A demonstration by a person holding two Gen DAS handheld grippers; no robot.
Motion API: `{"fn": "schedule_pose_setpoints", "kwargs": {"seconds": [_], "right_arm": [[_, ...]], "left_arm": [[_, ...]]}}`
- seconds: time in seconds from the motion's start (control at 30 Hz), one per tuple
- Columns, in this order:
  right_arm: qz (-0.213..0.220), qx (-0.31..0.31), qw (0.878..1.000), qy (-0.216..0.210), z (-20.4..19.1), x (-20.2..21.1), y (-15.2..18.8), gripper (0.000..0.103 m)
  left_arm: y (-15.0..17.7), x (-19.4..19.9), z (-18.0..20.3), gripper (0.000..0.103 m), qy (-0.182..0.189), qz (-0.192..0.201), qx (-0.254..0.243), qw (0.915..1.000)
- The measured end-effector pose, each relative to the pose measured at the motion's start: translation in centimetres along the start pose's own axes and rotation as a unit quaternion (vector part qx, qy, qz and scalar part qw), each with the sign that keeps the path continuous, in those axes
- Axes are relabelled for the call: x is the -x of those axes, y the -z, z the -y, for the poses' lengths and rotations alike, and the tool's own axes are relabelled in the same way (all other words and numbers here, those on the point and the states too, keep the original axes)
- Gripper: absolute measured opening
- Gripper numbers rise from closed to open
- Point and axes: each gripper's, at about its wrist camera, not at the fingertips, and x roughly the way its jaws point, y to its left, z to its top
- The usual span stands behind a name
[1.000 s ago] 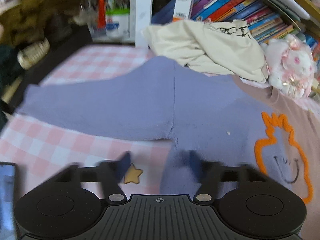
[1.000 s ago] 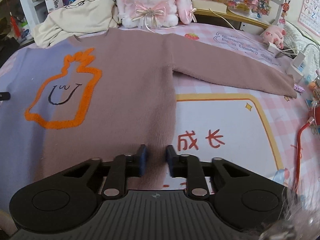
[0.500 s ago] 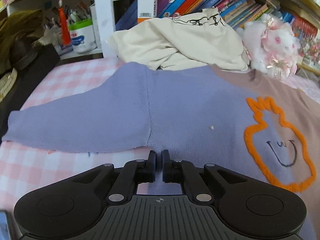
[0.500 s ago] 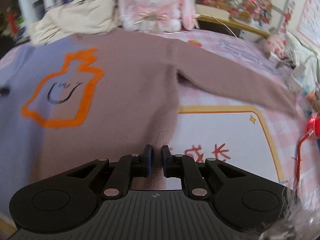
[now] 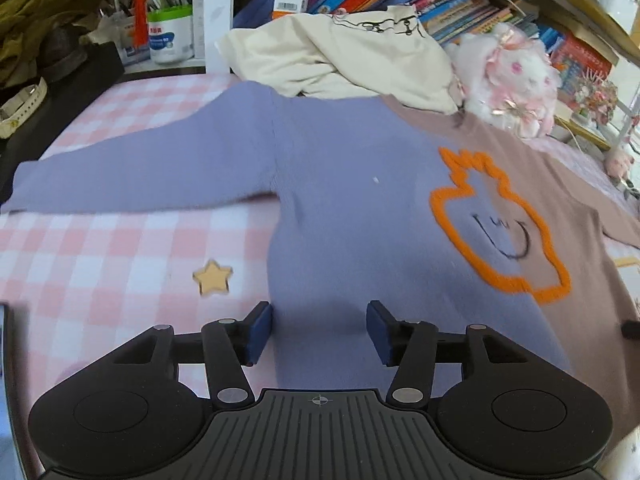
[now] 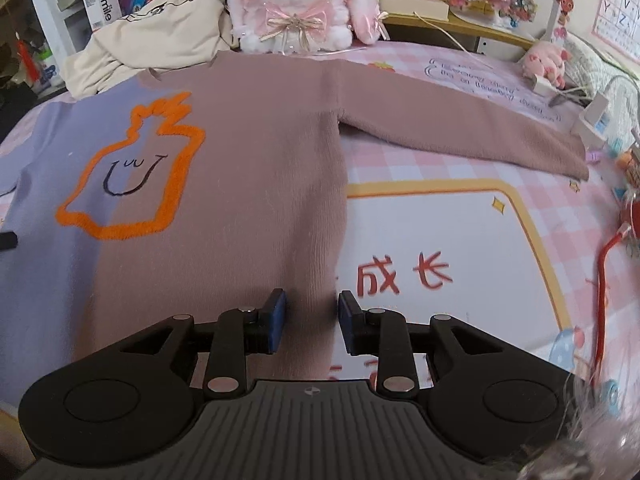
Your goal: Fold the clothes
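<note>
Two-tone sweater (image 5: 352, 184) (image 6: 248, 168), purple and mauve halves, lies flat face-up on the pink checked surface (image 5: 100, 256), both sleeves spread out. Cream garment (image 5: 340, 56) and plush bunny (image 6: 296, 4) sit just past its collar. Left hand-held gripper (image 5: 319, 330) is open over the purple hem corner; right hand-held gripper (image 6: 312, 322) is open astride the mauve side edge, nothing gripped.

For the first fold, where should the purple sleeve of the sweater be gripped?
Grip the purple sleeve at its cuff end, coming in from the outer, far-left side with the left hand-held gripper. It lies flat and fully outstretched, so the cuff edge is free to pinch and carry across the body.
</note>
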Motion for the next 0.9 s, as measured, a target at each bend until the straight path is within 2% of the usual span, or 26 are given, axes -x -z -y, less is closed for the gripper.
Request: {"fn": "schedule_pose_setpoints", "kwargs": {"seconds": [0.03, 0.13, 0.17, 0.23, 0.37, 0.7, 0.9], "right_arm": [[0.001, -0.004, 1.000, 0.000, 0.1, 0.1, 0.1, 0.017], [0.004, -0.016, 1.000, 0.001, 0.4, 0.4, 0.5, 0.013], [0.005, -0.020, 1.000, 0.001, 0.5, 0.5, 0.6, 0.012], [0.009, -0.028, 1.000, 0.007, 0.7, 0.8, 0.8, 0.012], [0.010, -0.020, 1.000, 0.001, 0.1, 1.1, 1.1, 0.012], [0.024, 0.016, 0.999, 0.020, -1.5, 1.5, 1.7, 0.012], [0.027, 0.009, 0.999, 0.036, -1.9, 1.6, 1.8, 0.017]], "left_arm": [[0.2, 0.2, 0.0, 0.046, 0.002, 0.000, 0.004, 1.0000], [0.3, 0.3, 0.2, 0.016, 0.008, -0.008, 0.008, 0.9999], [0.3, 0.4, 0.2, 0.011, 0.012, -0.011, 0.010, 0.9998], [0.5, 0.5, -0.1, 0.010, 0.019, -0.015, 0.016, 0.9996], [1.0, 0.9, -0.6, 0.009, 0.009, -0.008, 0.027, 0.9996], [1.3, 1.3, -0.7, 0.009, 0.005, -0.005, 0.008, 0.9999], [1.2, 1.4, -0.7, 0.015, -0.001, -0.010, 0.007, 0.9999]]}}
